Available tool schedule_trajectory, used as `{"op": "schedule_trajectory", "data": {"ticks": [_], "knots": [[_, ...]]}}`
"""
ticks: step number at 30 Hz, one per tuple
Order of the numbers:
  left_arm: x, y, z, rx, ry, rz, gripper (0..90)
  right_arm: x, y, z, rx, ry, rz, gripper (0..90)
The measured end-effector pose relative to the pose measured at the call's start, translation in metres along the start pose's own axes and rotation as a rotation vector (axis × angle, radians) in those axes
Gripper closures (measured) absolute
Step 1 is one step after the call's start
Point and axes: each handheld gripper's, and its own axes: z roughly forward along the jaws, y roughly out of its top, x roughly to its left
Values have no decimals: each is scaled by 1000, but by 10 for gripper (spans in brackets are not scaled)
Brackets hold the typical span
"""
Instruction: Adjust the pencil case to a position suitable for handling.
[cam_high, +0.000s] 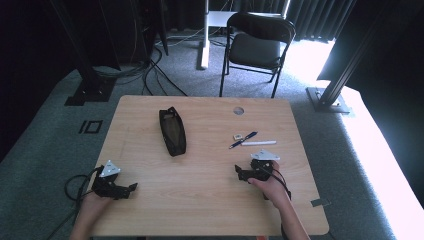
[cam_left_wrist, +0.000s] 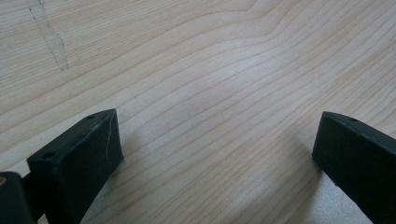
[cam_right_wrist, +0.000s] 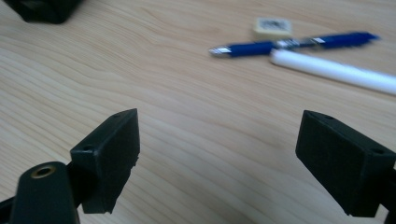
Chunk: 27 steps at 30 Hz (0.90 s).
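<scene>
A black pencil case (cam_high: 172, 131) lies unzipped on the wooden table (cam_high: 210, 200), left of centre. To its right lie a blue pen (cam_high: 243, 140) (cam_right_wrist: 289, 45), a white pen (cam_high: 258, 143) (cam_right_wrist: 336, 71) and a small eraser (cam_high: 238, 136) (cam_right_wrist: 273, 27). My right gripper (cam_high: 241, 174) (cam_right_wrist: 219, 158) rests on the table just short of the pens, open, with bare wood between its jaws. At the table's near left my left gripper (cam_high: 131, 189) (cam_left_wrist: 217, 154) also stands open over bare wood.
A black folding chair (cam_high: 257, 45) stands beyond the table's far edge. A round cable hole (cam_high: 238, 110) sits near the far edge. Cables run on the carpet (cam_high: 55, 125) at the left. A dark corner of the pencil case (cam_right_wrist: 44, 9) shows in the right gripper view.
</scene>
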Motion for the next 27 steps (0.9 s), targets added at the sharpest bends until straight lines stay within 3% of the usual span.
{"op": "schedule_trajectory", "data": {"ticks": [10, 11, 13, 16, 17, 21, 27], "knots": [[0, 0, 0, 0, 0, 0, 16, 30, 19, 14, -18, 65, -50, 133], [0, 0, 0, 0, 2, -2, 17, 41, 25, 19, -24, 85, -72, 139], [0, 0, 0, 0, 3, -3, 17, 49, 29, 23, -27, 99, -84, 142], [0, 0, 0, 0, 3, -3, 16, 54, 31, 25, -27, 107, -88, 142], [0, 0, 0, 0, 3, -3, 16, 66, 37, 31, -29, 129, -104, 142], [0, 0, 0, 0, 2, -3, 16, 82, 44, 37, -37, 157, -133, 142], [0, 0, 0, 0, 2, -3, 16, 102, 53, 44, -49, 191, -130, 142]]}}
